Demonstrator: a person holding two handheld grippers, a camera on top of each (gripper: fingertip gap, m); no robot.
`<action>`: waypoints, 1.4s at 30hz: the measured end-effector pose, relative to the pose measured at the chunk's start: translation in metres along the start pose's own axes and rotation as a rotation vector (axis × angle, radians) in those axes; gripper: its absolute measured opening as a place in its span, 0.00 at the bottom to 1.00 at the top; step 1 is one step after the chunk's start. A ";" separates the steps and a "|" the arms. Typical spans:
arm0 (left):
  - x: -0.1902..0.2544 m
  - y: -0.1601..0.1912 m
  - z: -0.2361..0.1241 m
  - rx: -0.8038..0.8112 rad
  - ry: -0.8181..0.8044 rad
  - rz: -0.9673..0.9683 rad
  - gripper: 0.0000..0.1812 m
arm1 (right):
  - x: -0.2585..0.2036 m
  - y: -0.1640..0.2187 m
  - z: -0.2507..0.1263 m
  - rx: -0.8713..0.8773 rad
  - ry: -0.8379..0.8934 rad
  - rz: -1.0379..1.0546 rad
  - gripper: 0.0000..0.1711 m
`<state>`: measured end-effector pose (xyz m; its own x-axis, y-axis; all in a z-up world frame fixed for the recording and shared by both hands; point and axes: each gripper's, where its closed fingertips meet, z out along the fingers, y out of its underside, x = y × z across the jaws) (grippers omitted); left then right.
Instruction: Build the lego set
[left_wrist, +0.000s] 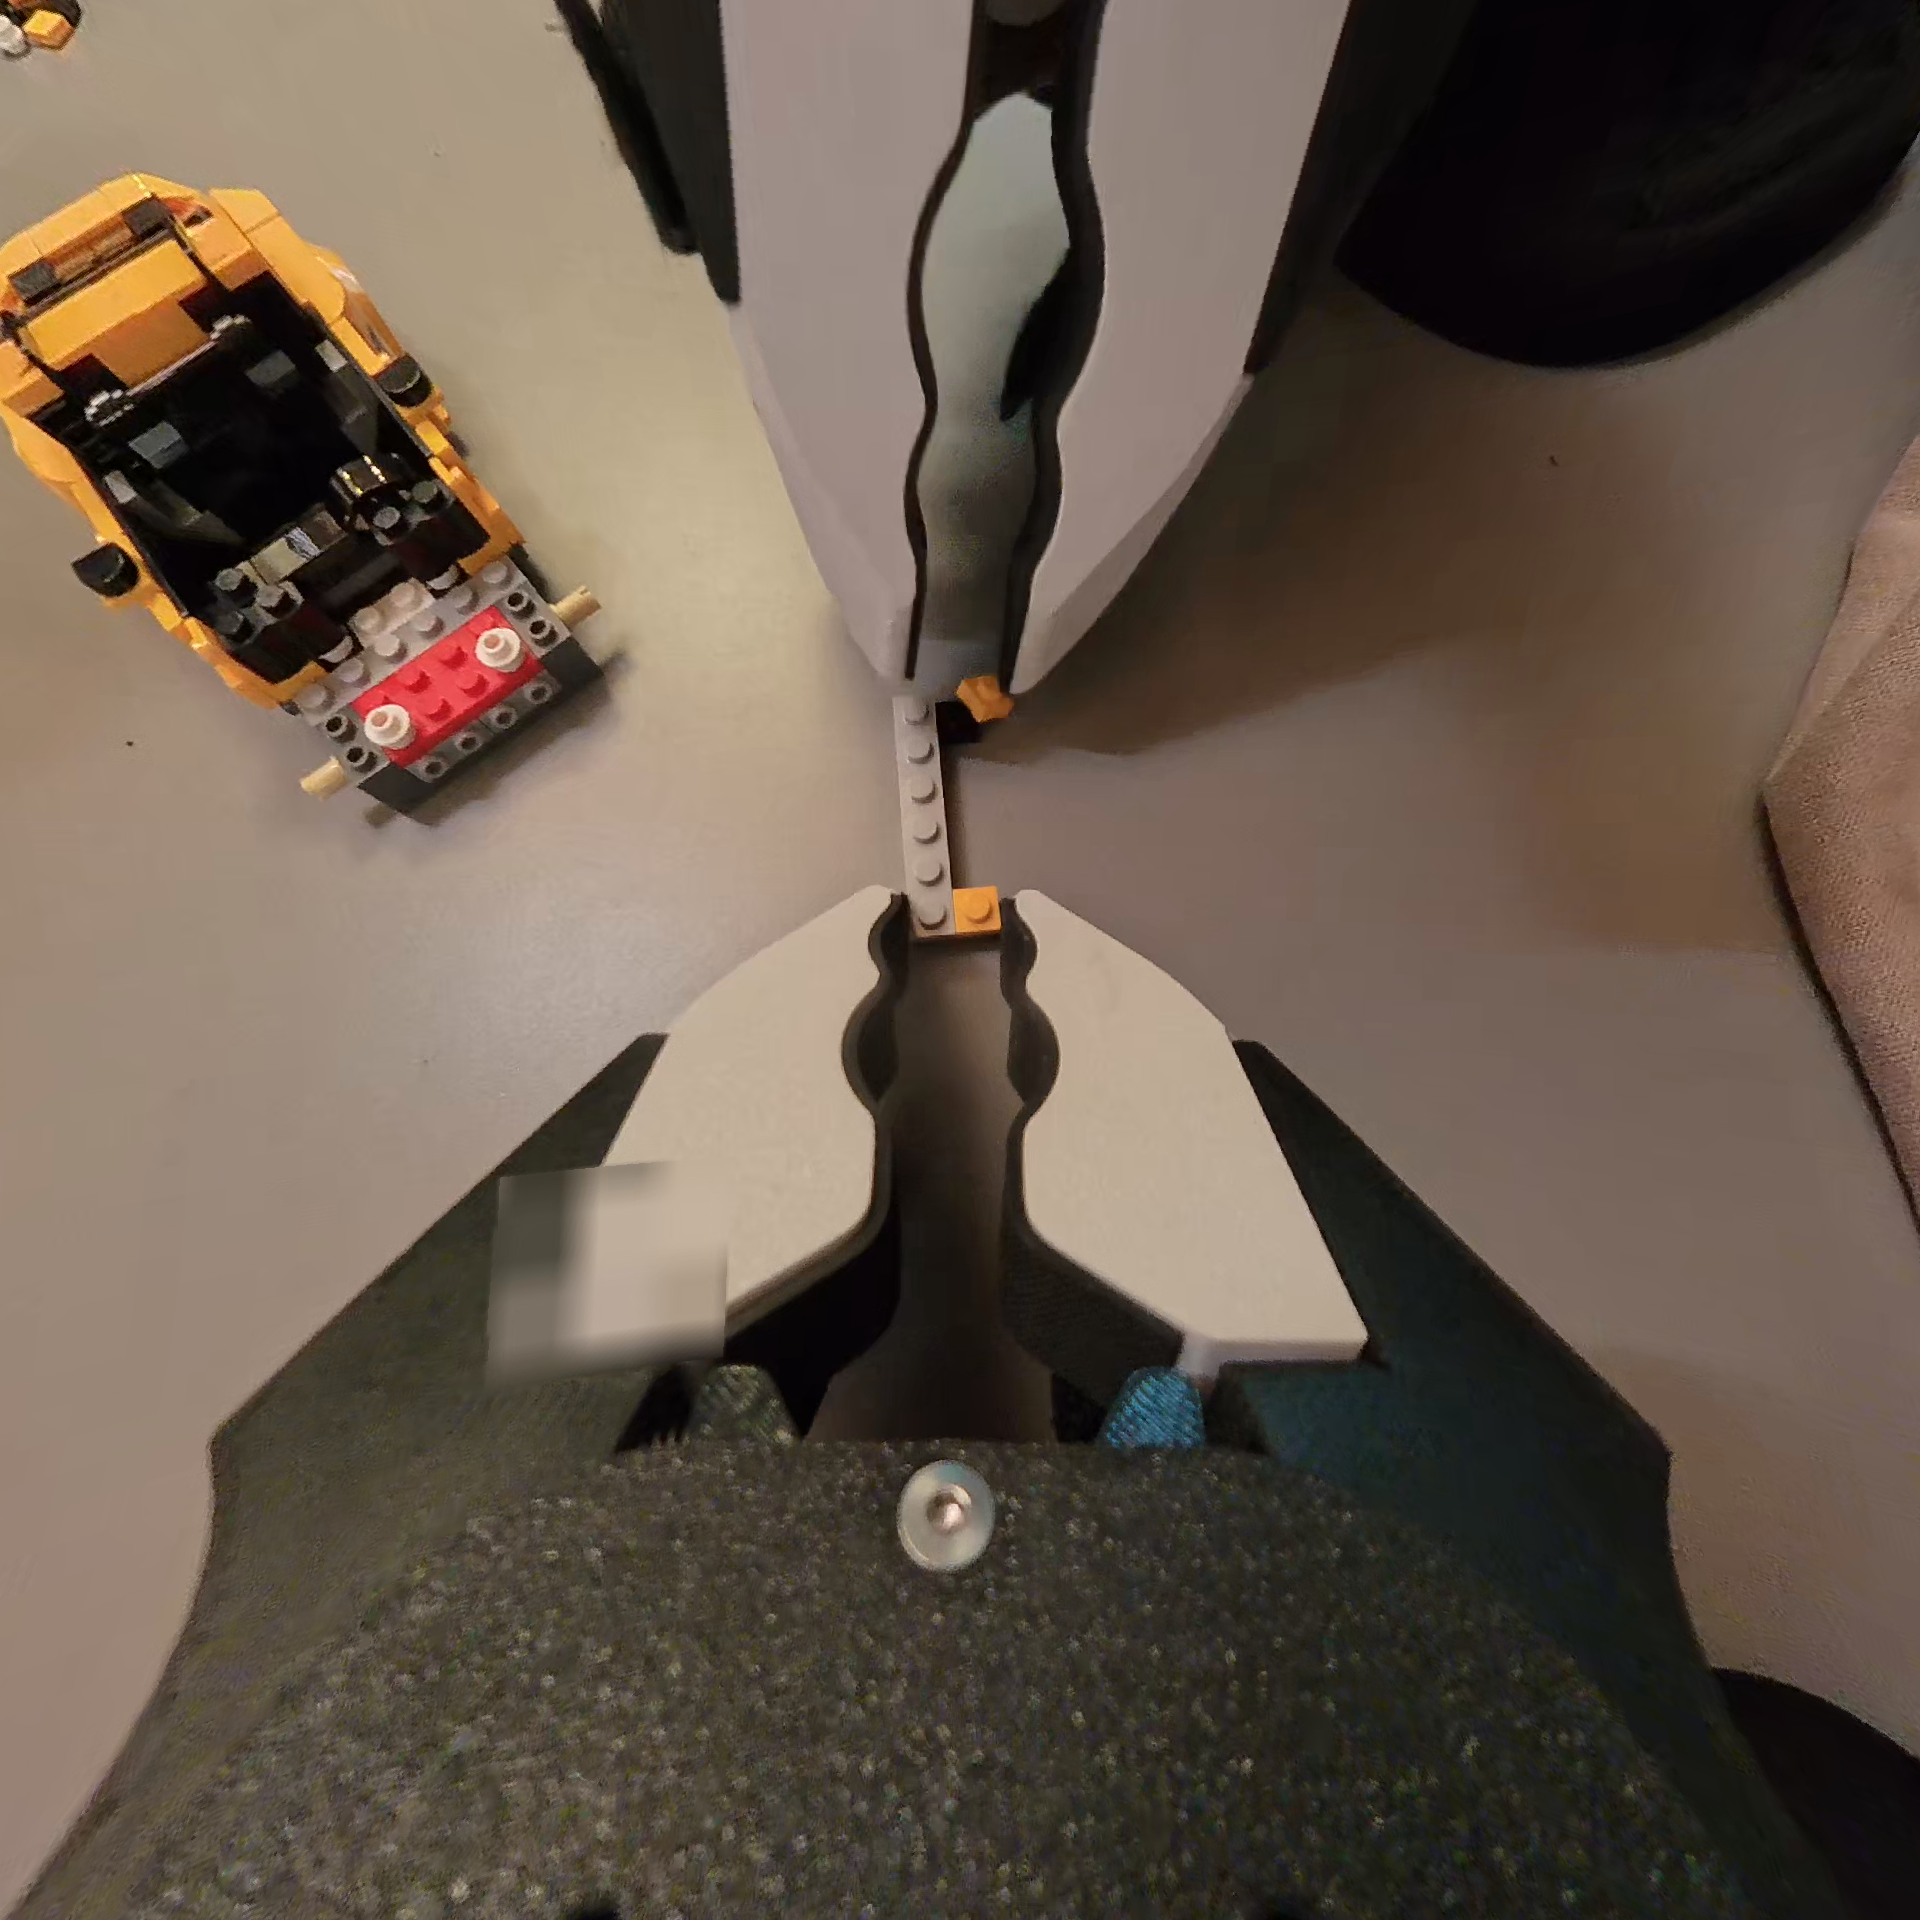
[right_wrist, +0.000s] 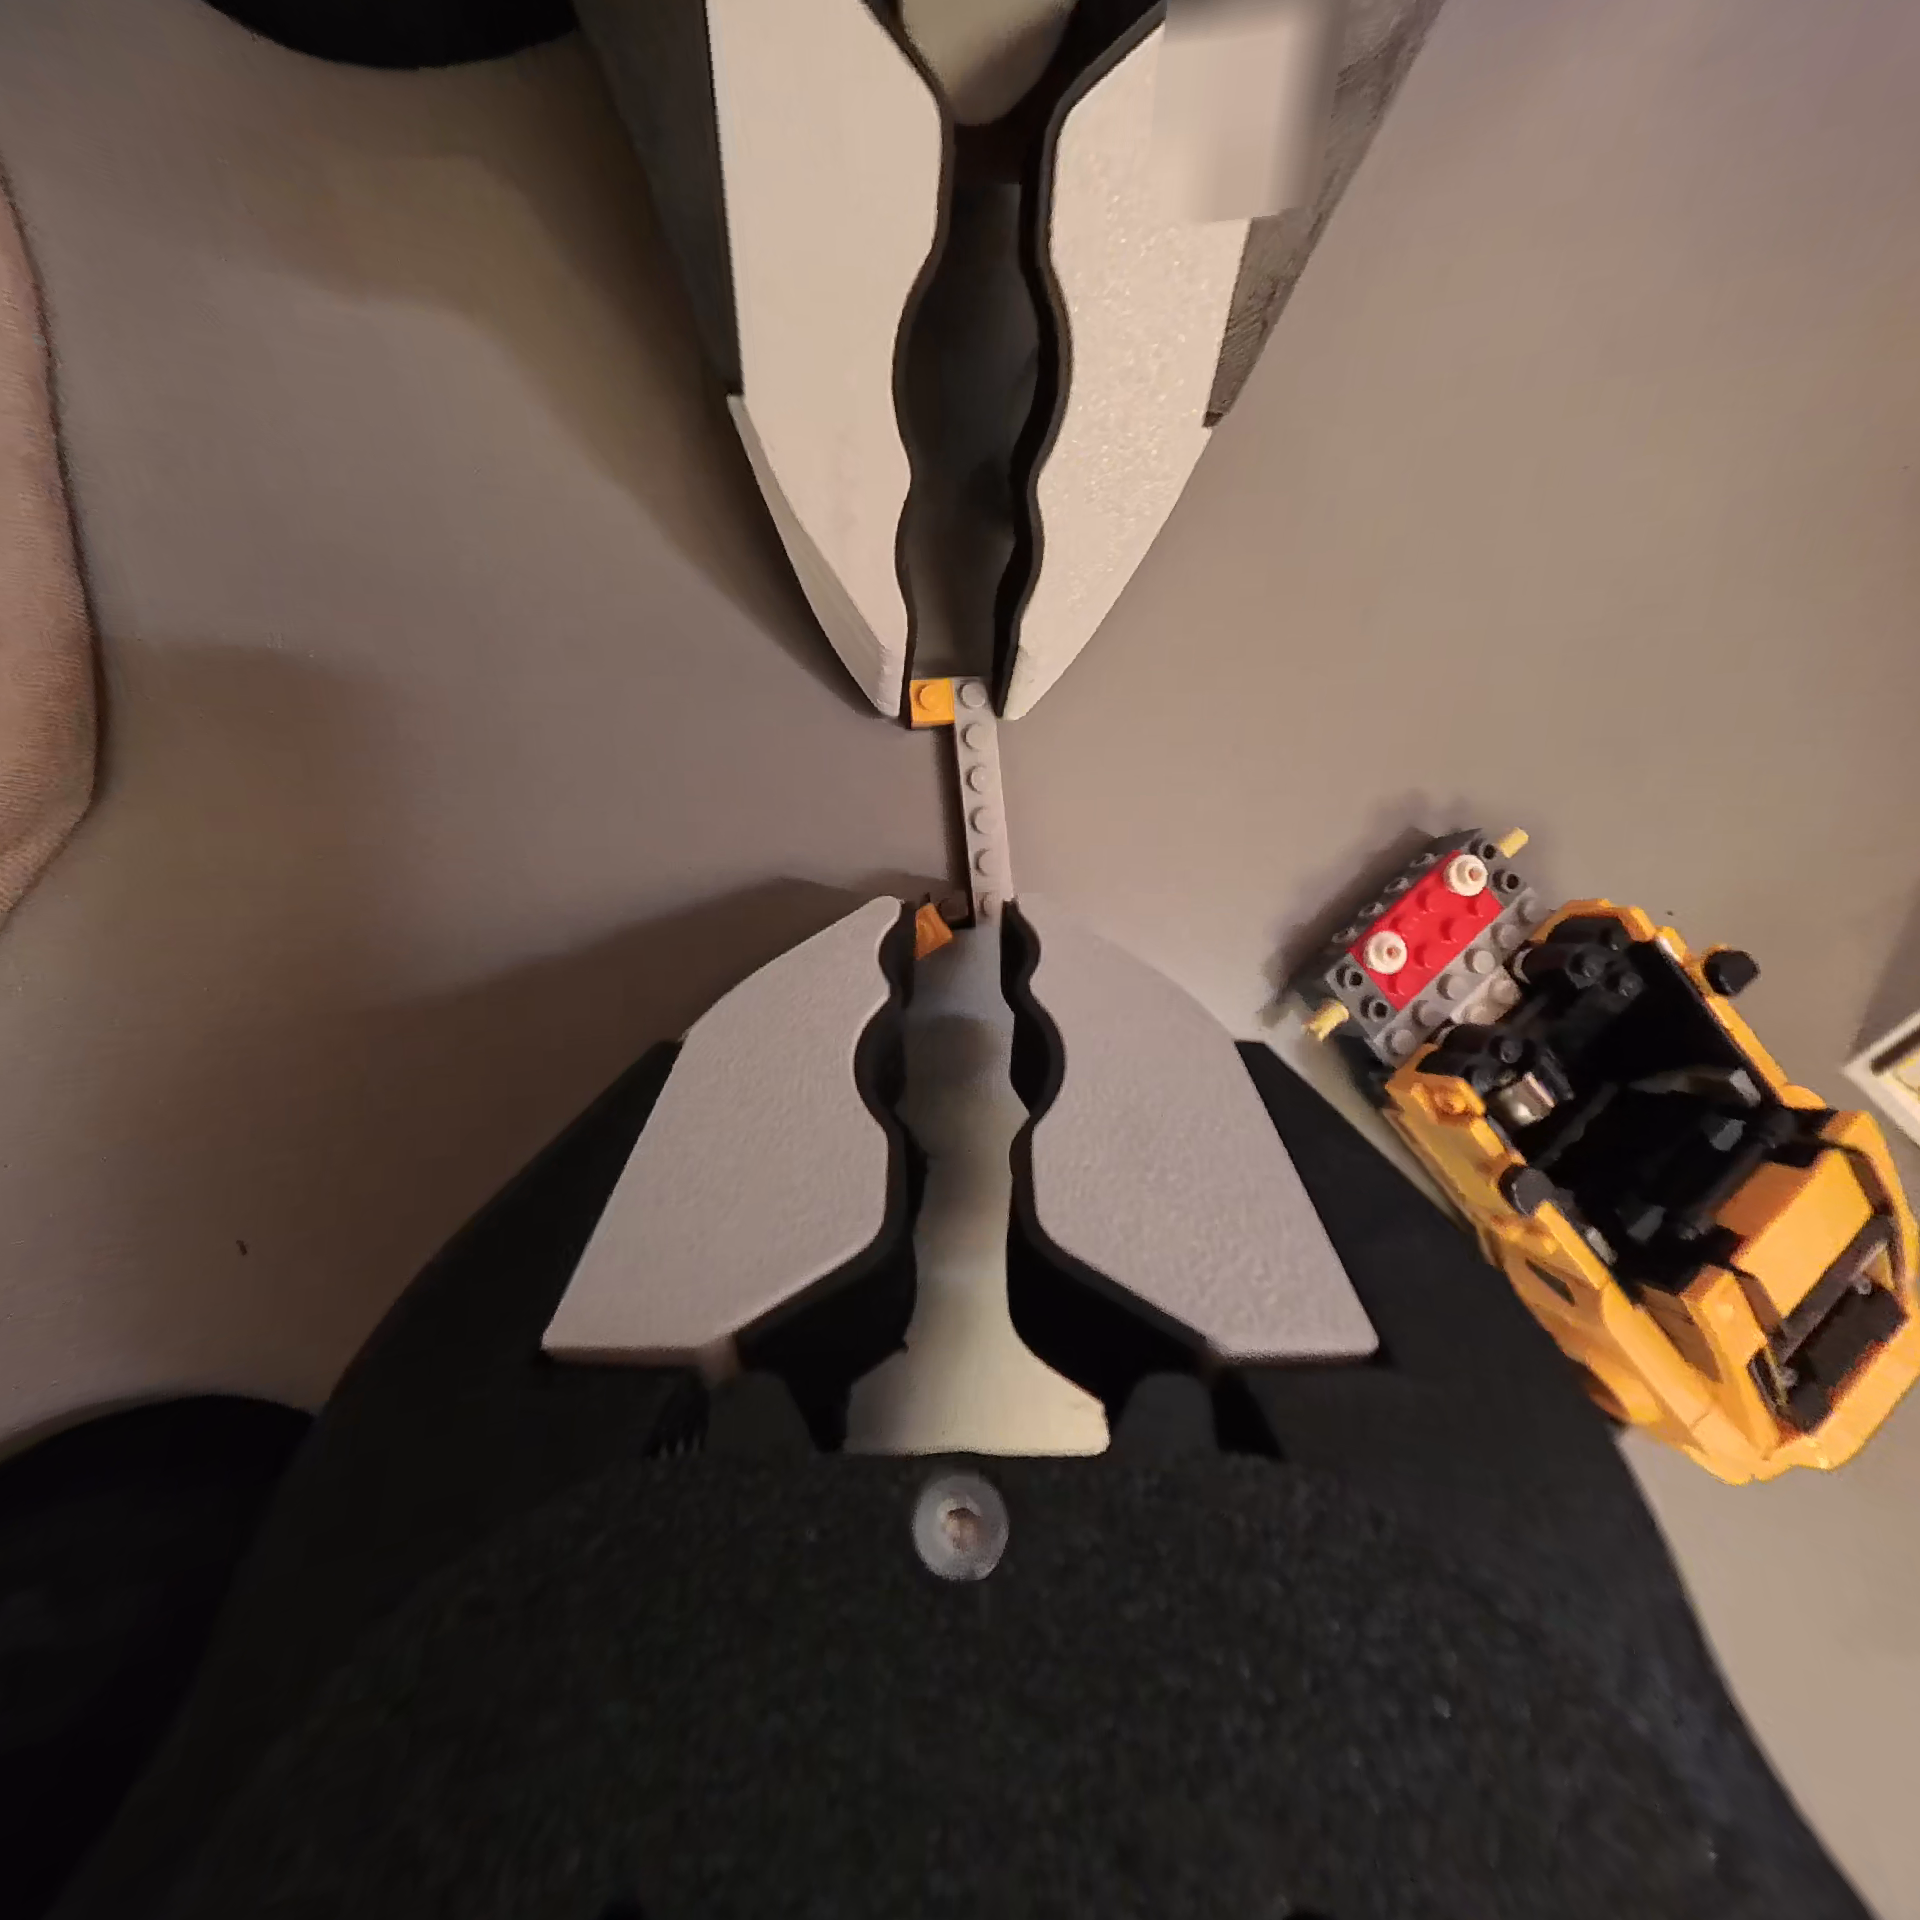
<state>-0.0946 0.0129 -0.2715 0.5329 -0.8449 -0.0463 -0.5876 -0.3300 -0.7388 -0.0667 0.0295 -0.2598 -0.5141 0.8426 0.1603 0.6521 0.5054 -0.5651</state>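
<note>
A long grey lego plate (left_wrist: 925, 800) is held between both grippers above the grey table. My left gripper (left_wrist: 956, 914) is shut on its near end, where a small orange plate (left_wrist: 977, 909) sits beside it. My right gripper (right_wrist: 956, 914) is shut on the other end, next to a second small orange piece (right_wrist: 932, 928). In the right wrist view the grey plate (right_wrist: 982, 800) runs up to the left gripper (right_wrist: 951, 701). The right gripper (left_wrist: 956, 691) faces me in the left wrist view. The partly built orange and black lego car (left_wrist: 239, 468) (right_wrist: 1621, 1174) stands to the side.
Beige fabric (left_wrist: 1860, 831) (right_wrist: 42, 623) borders the table on one side. A dark round object (left_wrist: 1621, 177) lies behind the right gripper. A few small loose pieces (left_wrist: 36, 21) lie at the far corner. A white-edged item (right_wrist: 1886, 1070) shows beside the car. Spacing between my two grippers at the tips: around 4 cm. The right tips stand about 15 cm off the dark round object (left_wrist: 1621, 177). It turns up in the right wrist view (right_wrist: 100, 1615) as well.
</note>
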 end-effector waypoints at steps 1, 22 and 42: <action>0.000 0.000 0.000 0.000 0.000 0.001 0.09 | 0.000 0.001 -0.002 0.005 -0.008 0.022 0.09; 0.026 -0.003 -0.007 -0.027 0.096 -0.034 0.12 | -0.012 0.013 0.004 -0.009 0.147 0.538 0.07; 0.000 -0.007 0.010 -0.062 0.270 0.264 0.35 | -0.004 0.012 0.009 -0.057 0.133 0.536 0.04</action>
<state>-0.0846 0.0193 -0.2729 0.1832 -0.9820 -0.0449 -0.7233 -0.1037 -0.6827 -0.0620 0.0307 -0.2739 -0.0297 0.9989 -0.0351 0.8342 0.0054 -0.5515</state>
